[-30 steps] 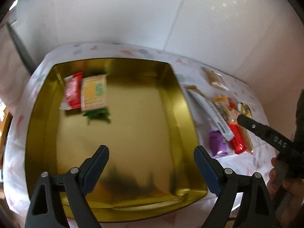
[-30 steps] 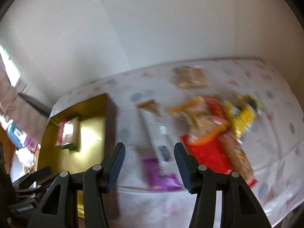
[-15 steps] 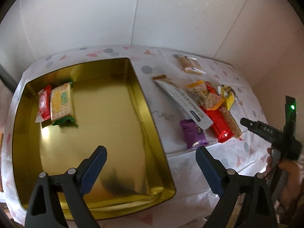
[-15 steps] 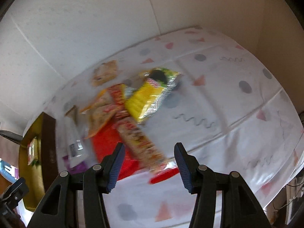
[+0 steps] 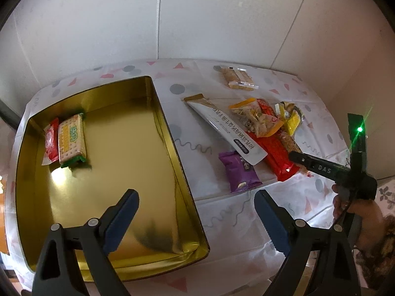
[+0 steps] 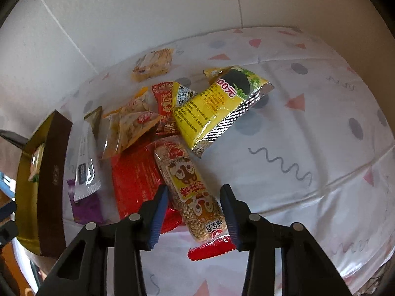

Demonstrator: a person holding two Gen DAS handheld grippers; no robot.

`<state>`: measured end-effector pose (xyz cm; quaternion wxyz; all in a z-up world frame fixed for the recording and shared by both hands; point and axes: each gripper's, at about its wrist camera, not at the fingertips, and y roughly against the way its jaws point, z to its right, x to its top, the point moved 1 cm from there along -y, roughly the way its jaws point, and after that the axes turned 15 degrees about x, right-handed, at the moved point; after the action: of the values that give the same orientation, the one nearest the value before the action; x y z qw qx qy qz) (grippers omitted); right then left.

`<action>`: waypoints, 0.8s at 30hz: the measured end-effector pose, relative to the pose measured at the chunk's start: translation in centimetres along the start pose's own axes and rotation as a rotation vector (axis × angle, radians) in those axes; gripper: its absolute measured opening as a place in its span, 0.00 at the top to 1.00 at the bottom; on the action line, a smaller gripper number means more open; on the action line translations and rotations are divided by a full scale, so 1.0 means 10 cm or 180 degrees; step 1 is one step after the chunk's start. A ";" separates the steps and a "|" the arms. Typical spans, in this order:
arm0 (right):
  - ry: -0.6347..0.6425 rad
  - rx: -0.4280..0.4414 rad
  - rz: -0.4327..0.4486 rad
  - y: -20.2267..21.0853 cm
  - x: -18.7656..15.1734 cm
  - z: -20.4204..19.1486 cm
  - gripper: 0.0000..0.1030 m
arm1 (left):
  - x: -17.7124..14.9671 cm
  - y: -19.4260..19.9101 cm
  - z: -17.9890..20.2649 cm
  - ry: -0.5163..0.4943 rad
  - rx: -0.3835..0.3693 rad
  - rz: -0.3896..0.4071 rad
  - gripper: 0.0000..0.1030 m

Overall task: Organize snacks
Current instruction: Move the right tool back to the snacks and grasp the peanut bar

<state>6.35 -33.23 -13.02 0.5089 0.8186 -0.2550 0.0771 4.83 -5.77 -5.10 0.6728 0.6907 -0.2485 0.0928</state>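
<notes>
While the right gripper (image 6: 195, 212) straddles the near end of the grain bar (image 6: 190, 190) with its jaws spread on either side (neither pad visibly touching), the left gripper (image 5: 196, 212) hangs wide open and empty over the gold tin (image 5: 170, 133), which holds a green-lettered cracker pack (image 5: 71, 140) and a red packet (image 5: 51, 143). The yellow pouch (image 6: 217, 108) reads "100元"; the right gripper's body bears "DAS". A patterned white tablecloth (image 6: 308, 128) meets white wall panels.
</notes>
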 end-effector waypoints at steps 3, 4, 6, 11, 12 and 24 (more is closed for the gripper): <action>-0.0038 0.0036 0.0093 0.02 -0.03 0.02 0.58 | 0.02 -0.04 0.00 0.0037 -0.0009 -0.0052 0.08; -0.0031 0.0032 0.0101 0.01 -0.03 0.01 0.58 | 0.04 -0.05 0.00 0.0059 -0.0005 -0.0067 0.08; -0.0029 0.0032 0.0129 0.02 -0.04 0.01 0.59 | 0.08 -0.06 0.01 0.0077 -0.0020 -0.0070 0.08; -0.0159 -0.0032 0.0229 0.11 -0.10 0.07 0.62 | 0.25 -0.10 0.12 0.0080 -0.0056 -0.0092 0.08; -0.0161 -0.0078 0.0249 0.14 -0.12 0.08 0.62 | 0.28 -0.12 0.15 0.0086 -0.0057 -0.0111 0.08; -0.0103 -0.0115 0.0281 0.21 -0.21 0.19 0.63 | 0.86 -0.76 0.59 0.0298 -0.0051 -0.0555 0.08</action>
<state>3.27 -34.92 -13.02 0.5155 0.7984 -0.3004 0.0817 14.56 -13.65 -8.24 0.6947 0.6992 -0.1565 0.0641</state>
